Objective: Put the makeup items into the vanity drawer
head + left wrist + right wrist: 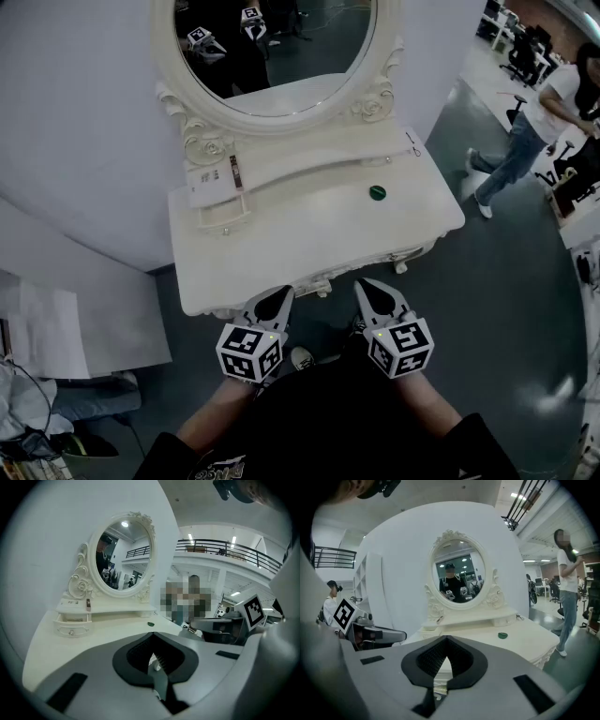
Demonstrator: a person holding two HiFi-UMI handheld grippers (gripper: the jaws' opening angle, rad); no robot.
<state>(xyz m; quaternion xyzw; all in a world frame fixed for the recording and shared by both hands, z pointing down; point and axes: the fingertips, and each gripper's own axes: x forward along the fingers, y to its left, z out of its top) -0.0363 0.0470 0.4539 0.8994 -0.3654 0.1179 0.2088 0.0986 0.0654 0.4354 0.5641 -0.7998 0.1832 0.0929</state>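
A white vanity table with an oval mirror stands before me. Its small left drawer is pulled out a little. A round green makeup item lies on the tabletop right of centre. On the shelf above the drawer, a slim dark-and-red stick rests beside a white card. My left gripper and right gripper hover side by side at the table's front edge. Both are shut and hold nothing.
A second small drawer sits closed at the shelf's right end. A person walks on the floor to the right. White paper and cables lie on the floor at the left. A curved white wall backs the vanity.
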